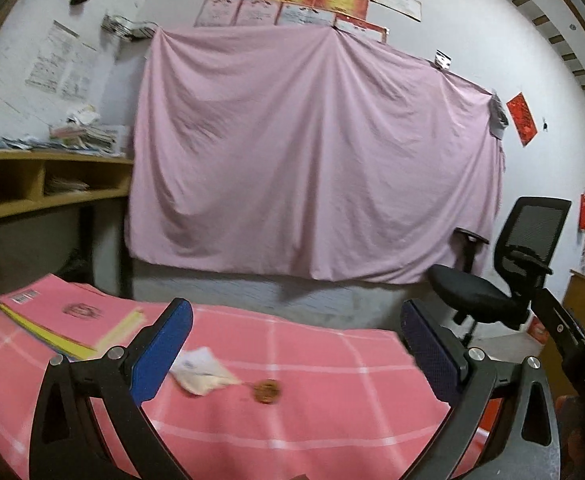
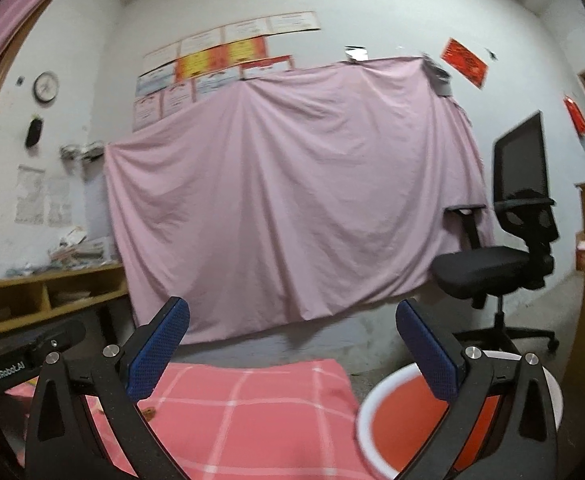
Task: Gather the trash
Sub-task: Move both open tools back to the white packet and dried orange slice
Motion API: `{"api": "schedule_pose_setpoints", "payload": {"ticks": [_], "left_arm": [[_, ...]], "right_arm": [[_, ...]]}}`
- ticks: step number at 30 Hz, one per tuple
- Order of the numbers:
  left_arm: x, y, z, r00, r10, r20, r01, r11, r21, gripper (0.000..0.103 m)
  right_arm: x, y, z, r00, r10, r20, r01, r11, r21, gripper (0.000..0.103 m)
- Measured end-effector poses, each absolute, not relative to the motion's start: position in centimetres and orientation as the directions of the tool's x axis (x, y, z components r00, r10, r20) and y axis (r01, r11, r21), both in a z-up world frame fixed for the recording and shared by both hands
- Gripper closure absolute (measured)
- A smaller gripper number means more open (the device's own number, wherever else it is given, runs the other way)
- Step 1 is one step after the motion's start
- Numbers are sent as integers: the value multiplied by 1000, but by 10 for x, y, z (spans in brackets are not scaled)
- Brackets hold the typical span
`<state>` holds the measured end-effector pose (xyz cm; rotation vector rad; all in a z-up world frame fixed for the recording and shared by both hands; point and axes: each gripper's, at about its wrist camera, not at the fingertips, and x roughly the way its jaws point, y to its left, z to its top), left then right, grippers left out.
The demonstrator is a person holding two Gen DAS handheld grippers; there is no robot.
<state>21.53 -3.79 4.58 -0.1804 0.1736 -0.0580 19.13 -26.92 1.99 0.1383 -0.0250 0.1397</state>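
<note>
In the left wrist view a crumpled white paper scrap and a small round brown piece of trash lie on the pink checked tablecloth. My left gripper is open and empty, above and just behind them. In the right wrist view my right gripper is open and empty over the table's right end. A red basin with a white rim sits below its right finger. The brown piece of trash shows by its left finger.
Pink and yellow books are stacked at the table's far left. A black office chair stands at the right. A pink sheet hangs on the back wall. A wooden shelf with papers is at the left.
</note>
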Motion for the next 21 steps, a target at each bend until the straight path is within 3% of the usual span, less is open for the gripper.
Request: {"api": "schedule_pose_setpoints", "payload": {"ticks": [9, 16, 21], "left_arm": [[207, 13, 30, 987, 34, -160, -52, 992, -113, 1], [225, 42, 14, 975, 104, -198, -122, 989, -78, 1], [235, 62, 9, 974, 85, -208, -109, 988, -109, 1]], "right_arm": [[206, -206, 16, 971, 238, 9, -238, 971, 35, 0], [232, -173, 8, 949, 303, -85, -303, 953, 7, 0], [242, -160, 2, 932, 341, -123, -344, 939, -2, 0]]}}
